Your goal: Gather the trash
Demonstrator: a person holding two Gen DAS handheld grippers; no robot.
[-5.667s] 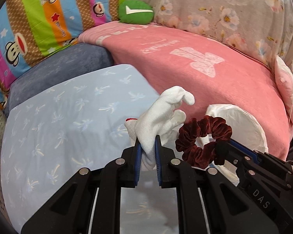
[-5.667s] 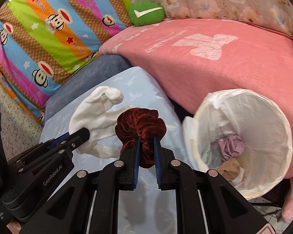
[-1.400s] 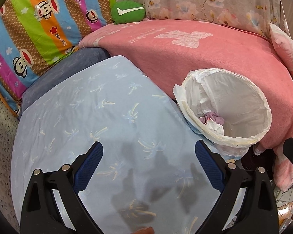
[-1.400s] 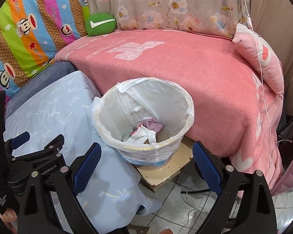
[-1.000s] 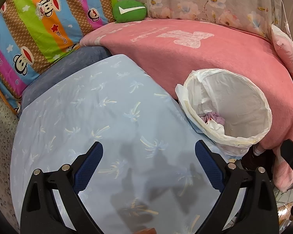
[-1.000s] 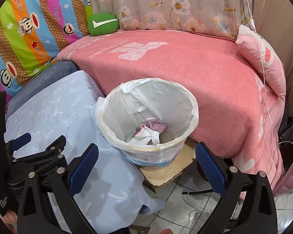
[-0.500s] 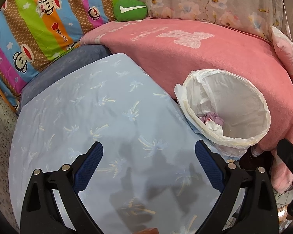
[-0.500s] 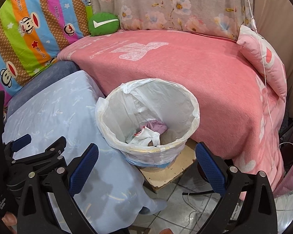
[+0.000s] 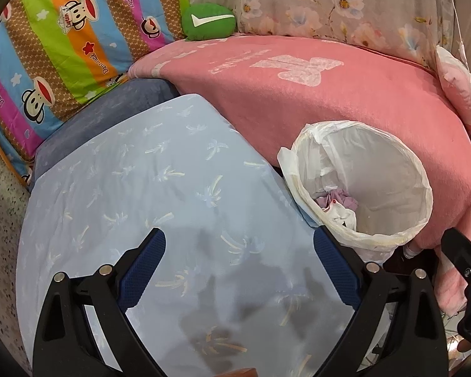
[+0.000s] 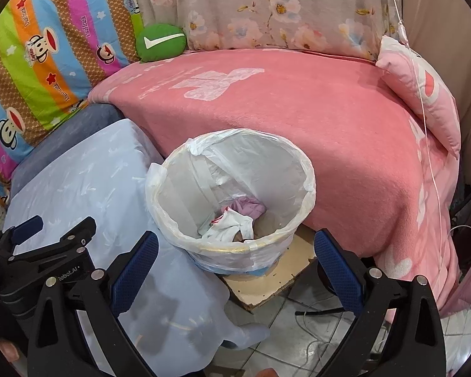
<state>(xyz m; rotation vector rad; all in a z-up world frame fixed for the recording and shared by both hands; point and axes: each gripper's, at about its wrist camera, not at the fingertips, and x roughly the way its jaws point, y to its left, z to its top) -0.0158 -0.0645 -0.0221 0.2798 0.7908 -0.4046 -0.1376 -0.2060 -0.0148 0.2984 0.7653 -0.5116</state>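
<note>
Both tools, left tool and right tool, gape wide and empty; bin loaded. Desk shows nothing left; next: scan for leftovers.

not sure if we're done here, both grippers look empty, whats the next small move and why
Probably draw both back and scan for leftover trash. The left gripper and right gripper are open and empty, the blue cloth shows nothing on it, and a white rag lies in the bin.

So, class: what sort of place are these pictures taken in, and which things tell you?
Probably a bedroom or living room at home: a pink blanket over a bed or sofa, cartoon bedding and a lined wastebasket beside it.
</note>
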